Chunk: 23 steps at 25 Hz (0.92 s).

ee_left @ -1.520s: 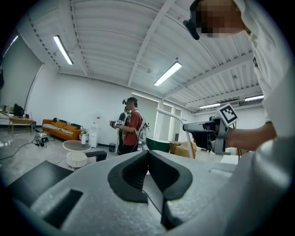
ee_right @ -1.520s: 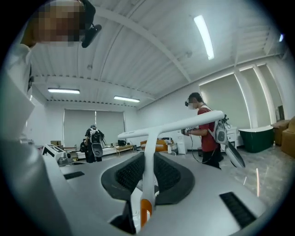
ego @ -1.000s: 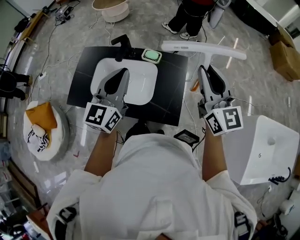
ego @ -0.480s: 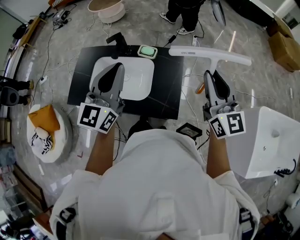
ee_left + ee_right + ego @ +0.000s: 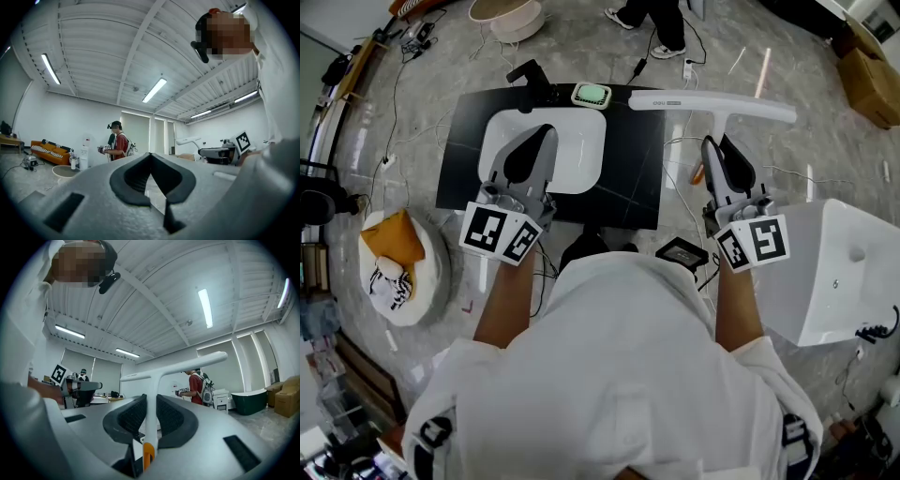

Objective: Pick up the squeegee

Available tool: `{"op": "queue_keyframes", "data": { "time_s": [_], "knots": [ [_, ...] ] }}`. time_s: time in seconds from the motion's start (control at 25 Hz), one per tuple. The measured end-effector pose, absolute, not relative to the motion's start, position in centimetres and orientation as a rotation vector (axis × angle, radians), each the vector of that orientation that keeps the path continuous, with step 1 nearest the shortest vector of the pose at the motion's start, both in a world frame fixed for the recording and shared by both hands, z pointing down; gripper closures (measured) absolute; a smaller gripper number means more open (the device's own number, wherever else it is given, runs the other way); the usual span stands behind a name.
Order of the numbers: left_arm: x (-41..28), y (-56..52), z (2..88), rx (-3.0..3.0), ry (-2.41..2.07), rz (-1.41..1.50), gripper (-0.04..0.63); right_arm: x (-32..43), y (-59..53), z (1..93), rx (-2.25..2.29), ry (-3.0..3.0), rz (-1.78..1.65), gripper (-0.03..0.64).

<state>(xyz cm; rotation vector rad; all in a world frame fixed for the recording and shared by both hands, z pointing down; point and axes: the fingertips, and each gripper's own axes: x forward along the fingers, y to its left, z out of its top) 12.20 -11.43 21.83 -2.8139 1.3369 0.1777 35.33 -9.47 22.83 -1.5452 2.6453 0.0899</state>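
The right hand-held gripper (image 5: 719, 155) grips the white squeegee (image 5: 712, 101) by its handle, jaws narrowed onto it. The long blade bar runs crosswise at the far end, past the far right corner of the black surface (image 5: 633, 192). The left hand-held gripper (image 5: 542, 141) hangs over the white basin (image 5: 586, 173) — jaws together, holding nothing.

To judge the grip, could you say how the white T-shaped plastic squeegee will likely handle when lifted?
Probably stiff: the white T-shaped plastic squeegee shows no sag along its wide bar. Likely light, being slim. As the right gripper pinches only its thin stem, the bar might swivel.
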Motion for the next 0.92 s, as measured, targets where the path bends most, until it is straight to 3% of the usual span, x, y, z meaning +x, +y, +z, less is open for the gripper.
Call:
{"op": "queue_keyframes", "data": {
  "time_s": [0.92],
  "knots": [
    [11.7, -9.3, 26.3, -2.905, 1.374, 0.125, 0.580, 32.1, -10.2, 26.6, -1.438, 2.750, -0.042, 0.546]
  ]
}}
